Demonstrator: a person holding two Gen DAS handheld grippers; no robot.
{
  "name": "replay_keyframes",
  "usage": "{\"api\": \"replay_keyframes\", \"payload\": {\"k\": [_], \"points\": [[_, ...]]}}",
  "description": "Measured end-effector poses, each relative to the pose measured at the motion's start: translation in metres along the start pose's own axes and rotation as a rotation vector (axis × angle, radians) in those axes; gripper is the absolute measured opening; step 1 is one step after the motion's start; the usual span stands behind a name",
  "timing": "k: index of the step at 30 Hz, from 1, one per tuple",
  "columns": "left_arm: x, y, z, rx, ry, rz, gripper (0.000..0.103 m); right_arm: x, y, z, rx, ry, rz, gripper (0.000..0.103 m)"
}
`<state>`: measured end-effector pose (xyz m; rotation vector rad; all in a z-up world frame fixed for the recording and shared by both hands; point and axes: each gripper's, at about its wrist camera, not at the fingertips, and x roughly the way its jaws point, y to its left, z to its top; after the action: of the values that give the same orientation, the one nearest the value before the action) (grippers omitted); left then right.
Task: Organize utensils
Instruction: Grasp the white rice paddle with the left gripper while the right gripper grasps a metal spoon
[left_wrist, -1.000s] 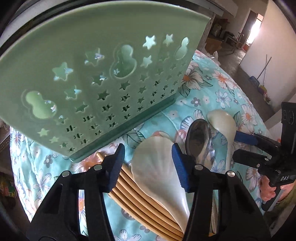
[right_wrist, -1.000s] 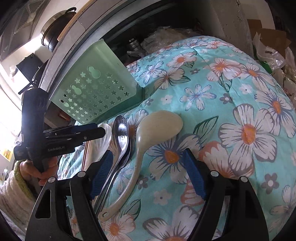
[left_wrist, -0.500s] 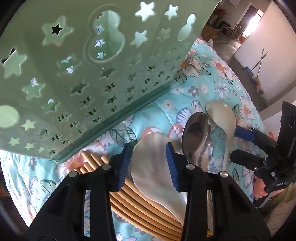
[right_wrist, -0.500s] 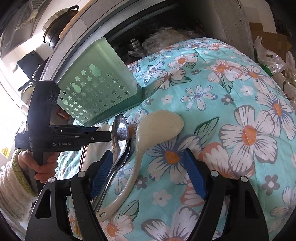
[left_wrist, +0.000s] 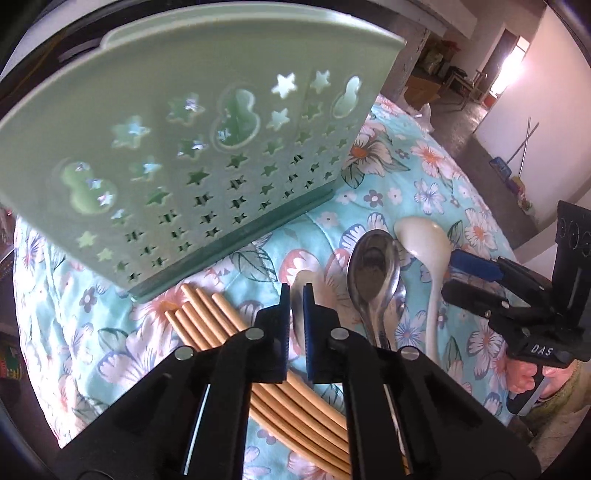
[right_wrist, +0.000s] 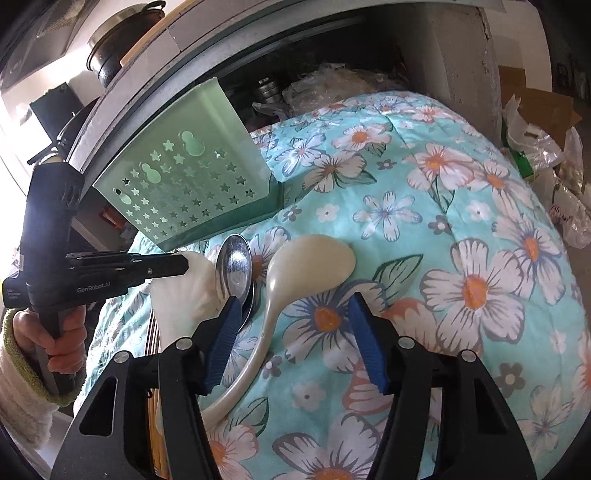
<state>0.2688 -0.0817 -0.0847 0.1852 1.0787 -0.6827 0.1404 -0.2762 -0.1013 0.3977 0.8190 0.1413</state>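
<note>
A: Your left hand-held gripper (left_wrist: 295, 317) was clamped on the white rice paddle (right_wrist: 184, 291), pads pinching its blade edge-on, tipped up off the floral cloth (right_wrist: 461, 229).

B: And the right hand-held gripper (right_wrist: 291, 343)?

A: Jaws had just been closing but were still apart, gripping nothing; the cream spoon (right_wrist: 314, 258) lay on the cloth btwn them, pads not on it. Steel spoons (left_wrist: 373, 273) lay just beside it, bamboo chopsticks (left_wrist: 207, 314) under your left jaws. Green basket (left_wrist: 184, 140) stood tilted behind, w/ star cut-outs.
</note>
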Motion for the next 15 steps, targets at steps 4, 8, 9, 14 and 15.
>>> {"api": "replay_keyframes", "payload": {"k": [4, 8, 9, 14, 15], "points": [[-0.027, 0.016, -0.014, -0.049, -0.051, -0.006, 0.003, -0.011, 0.018, 0.015, -0.102, -0.034, 0.007, 0.051], [-0.034, 0.023, -0.021, -0.104, -0.081, -0.018, 0.003, -0.003, 0.042, 0.032, -0.229, -0.018, 0.026, 0.043], [-0.036, 0.026, -0.023, -0.112, -0.089, -0.017, 0.003, 0.0, 0.048, 0.035, -0.266, -0.013, 0.019, 0.041], [-0.045, 0.033, -0.03, -0.141, -0.121, -0.026, 0.003, 0.03, 0.073, 0.043, -0.449, 0.042, -0.016, 0.034], [-0.045, 0.034, -0.031, -0.142, -0.125, -0.023, 0.003, 0.037, 0.075, 0.043, -0.468, 0.057, -0.027, 0.032]]}}
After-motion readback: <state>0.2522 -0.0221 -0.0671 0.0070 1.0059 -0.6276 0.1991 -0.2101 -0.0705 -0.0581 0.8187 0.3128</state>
